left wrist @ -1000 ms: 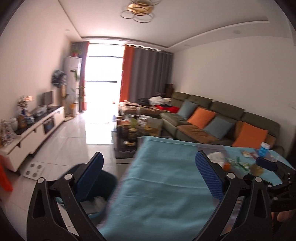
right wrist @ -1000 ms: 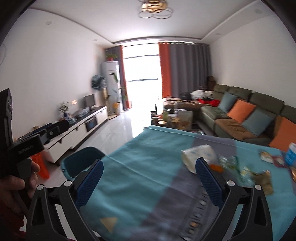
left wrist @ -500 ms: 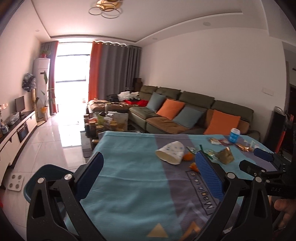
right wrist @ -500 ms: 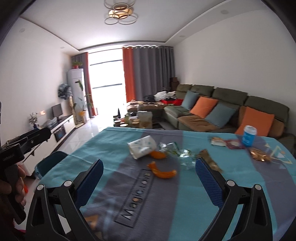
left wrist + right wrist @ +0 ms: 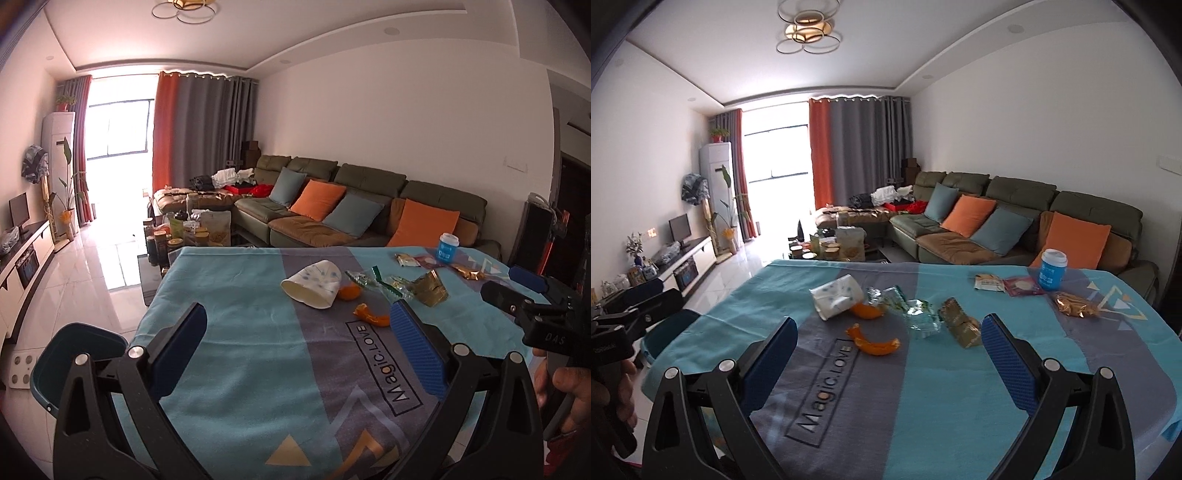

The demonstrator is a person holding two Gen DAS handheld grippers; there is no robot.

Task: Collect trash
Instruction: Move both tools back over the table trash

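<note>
Trash lies mid-table on the teal and grey cloth (image 5: 229, 295): a tipped paper cup (image 5: 314, 284) (image 5: 836, 301), two orange peels (image 5: 371, 318) (image 5: 875, 344), crinkled clear wrappers (image 5: 919, 319) and a gold wrapper (image 5: 430, 291) (image 5: 962, 326). My left gripper (image 5: 299, 332) hangs open and empty over the near side of the cloth, short of the cup. My right gripper (image 5: 890, 343) is open too, with the nearer peel between and just beyond its fingers. A teal bin (image 5: 77, 362) (image 5: 670, 330) stands on the floor at the table's left edge.
A blue cup with a white lid (image 5: 1051, 273), flat snack packets (image 5: 990, 282) and a gold packet (image 5: 1075, 302) sit at the table's far right. A green sofa (image 5: 979, 221) and a crowded coffee table (image 5: 834, 247) lie beyond. A hand (image 5: 569, 384) holds the right gripper.
Both cameras have swung right, away from the bin side and onto the table, so the trash now sits near the centre. Both grippers have stayed open.
</note>
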